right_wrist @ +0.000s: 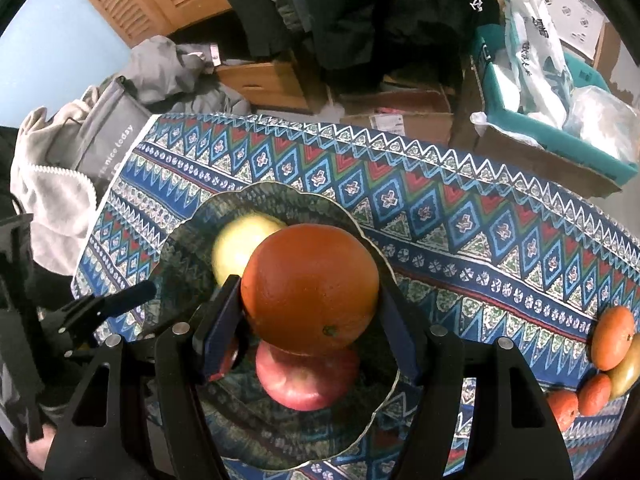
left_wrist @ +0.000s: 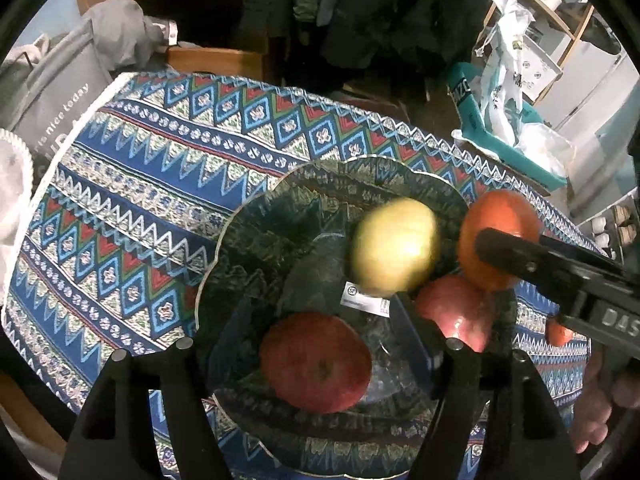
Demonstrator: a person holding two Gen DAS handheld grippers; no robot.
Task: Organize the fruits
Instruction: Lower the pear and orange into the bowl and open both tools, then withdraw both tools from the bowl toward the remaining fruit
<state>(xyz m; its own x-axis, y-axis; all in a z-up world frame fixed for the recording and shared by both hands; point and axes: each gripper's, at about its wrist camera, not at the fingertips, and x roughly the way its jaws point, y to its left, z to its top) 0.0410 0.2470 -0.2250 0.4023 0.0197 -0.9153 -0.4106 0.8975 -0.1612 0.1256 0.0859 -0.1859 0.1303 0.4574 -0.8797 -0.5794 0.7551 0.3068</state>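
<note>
A person working a handheld gripper in each hand fills a clear scalloped glass bowl [right_wrist: 384,396] on a counter spread with a blue, red and white zigzag-patterned cloth [right_wrist: 460,208]. At the centre of the right wrist view, the right gripper [right_wrist: 308,320] is clamped on a large round orange [right_wrist: 310,290], its blue pads pressed to either side, holding the fruit over the bowl, just above a red apple [right_wrist: 306,380].

A pale yellow-green apple [left_wrist: 394,248], blurred at the centre of the left wrist view, sits in the bowl beyond the tips of the left gripper [left_wrist: 316,344], which stands released with nothing between its fingers. A second red apple [left_wrist: 316,362] lies in the bowl at the lower middle of that view, beneath the open jaws.

Three apples appear to be gathered, with the orange about to join them. Work remains: at the lower right edge of the right wrist view, a cluster of small orange tangerines [right_wrist: 612,338] and a yellowish fruit [right_wrist: 628,372], cut off by the frame, wait on the cloth, well apart from the bowl.
</note>
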